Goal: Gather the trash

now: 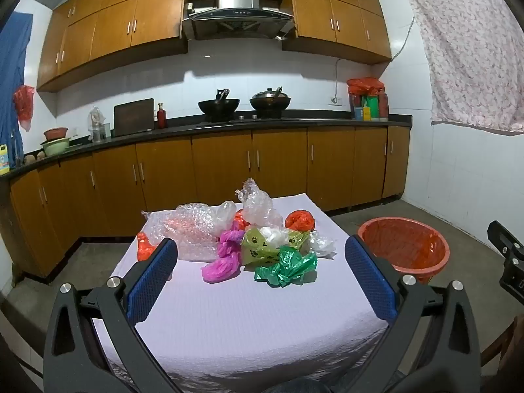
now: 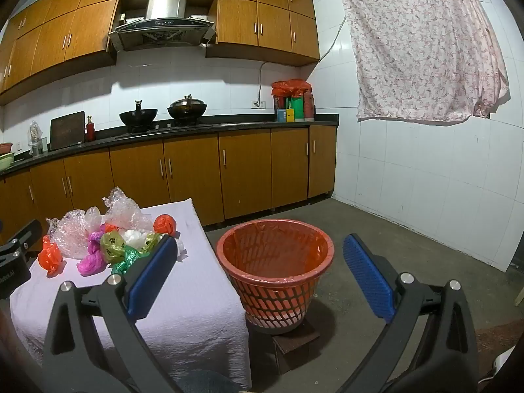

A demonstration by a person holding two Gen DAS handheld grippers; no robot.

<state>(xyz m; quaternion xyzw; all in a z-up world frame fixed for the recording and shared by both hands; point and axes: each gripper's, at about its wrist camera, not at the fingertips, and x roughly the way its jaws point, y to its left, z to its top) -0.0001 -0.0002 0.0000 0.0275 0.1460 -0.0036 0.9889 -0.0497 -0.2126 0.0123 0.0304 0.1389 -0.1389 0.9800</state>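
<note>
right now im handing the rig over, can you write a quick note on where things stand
Left gripper: open, holding nothing, low over the near end of the table.
Right gripper: open, holding nothing, pointed at the red basket.
Trash: all piled at the far end of the table: bubble wrap, pink bag, green bag, paw-print bag, white bag, orange bags.
Basket: to the right of the table on a low stand, lined with a red bag; nothing visible inside from here.
Done: nothing visibly collected yet.
Left: pick up every piece and drop it in the basket.
</note>
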